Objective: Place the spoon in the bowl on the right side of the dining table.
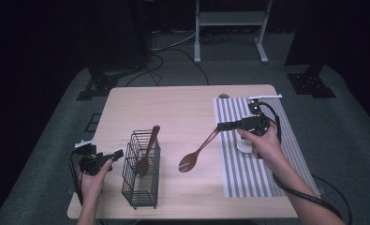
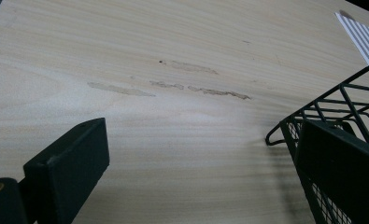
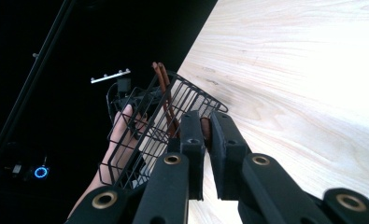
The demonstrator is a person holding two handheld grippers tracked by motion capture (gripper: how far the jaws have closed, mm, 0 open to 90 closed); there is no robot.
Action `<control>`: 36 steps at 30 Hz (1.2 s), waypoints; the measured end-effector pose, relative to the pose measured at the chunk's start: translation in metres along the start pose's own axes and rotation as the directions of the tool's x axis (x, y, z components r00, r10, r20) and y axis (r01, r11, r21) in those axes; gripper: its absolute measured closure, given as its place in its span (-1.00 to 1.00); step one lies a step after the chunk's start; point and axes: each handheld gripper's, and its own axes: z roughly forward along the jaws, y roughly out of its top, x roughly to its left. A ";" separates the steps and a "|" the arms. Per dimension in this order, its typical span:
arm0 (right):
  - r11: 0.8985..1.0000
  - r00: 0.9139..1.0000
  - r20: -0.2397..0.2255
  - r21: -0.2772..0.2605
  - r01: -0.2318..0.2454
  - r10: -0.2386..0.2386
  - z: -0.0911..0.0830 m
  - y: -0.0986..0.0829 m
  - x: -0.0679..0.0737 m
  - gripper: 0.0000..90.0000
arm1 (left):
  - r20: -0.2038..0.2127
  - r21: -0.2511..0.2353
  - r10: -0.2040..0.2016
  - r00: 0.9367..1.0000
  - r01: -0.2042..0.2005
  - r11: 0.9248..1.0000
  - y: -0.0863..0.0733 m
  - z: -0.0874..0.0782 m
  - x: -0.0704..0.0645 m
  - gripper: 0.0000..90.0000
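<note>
Right claw clamped on the handle end of a brown spoon, jaws nearly together with the handle just visible between them in the right gripper view. Spoon hangs above the bench, bowl end low and pointing toward the wire basket, handle end high at the claw; held by the far tip, presumably so the bowl can drop into the basket first and the claw stays clear of the wire rim. Basket stands upright near the front left of the bench and already holds a second spoon, bowl down, handle leaning out over the rim. Carried spoon is between basket and striped mat, apart from both. Left claw released, jaws spread wide, empty; it sits just beside the basket's left wall, one jaw close against the mesh in the left gripper view. Judgement: it is placed there to steady the basket against tipping when the spoon goes in, since a light wire frame would slide easily. A pale cup-like object rests on the mat under the right hand; mostly hidden, cannot tell what it is.
</note>
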 end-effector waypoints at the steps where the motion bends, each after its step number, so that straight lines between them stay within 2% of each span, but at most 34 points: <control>1: 1.000 1.000 0.001 -0.001 -0.003 0.003 -0.001 0.000 -0.001 0.86 | 0.000 0.000 -0.001 1.000 0.001 1.000 0.000 0.000 0.000 -0.95; 36: 0.997 0.997 0.054 -0.057 -0.044 0.047 -0.033 0.000 -0.025 0.86 | -0.003 0.001 0.002 1.000 -0.002 1.000 0.000 0.002 -0.001 -0.95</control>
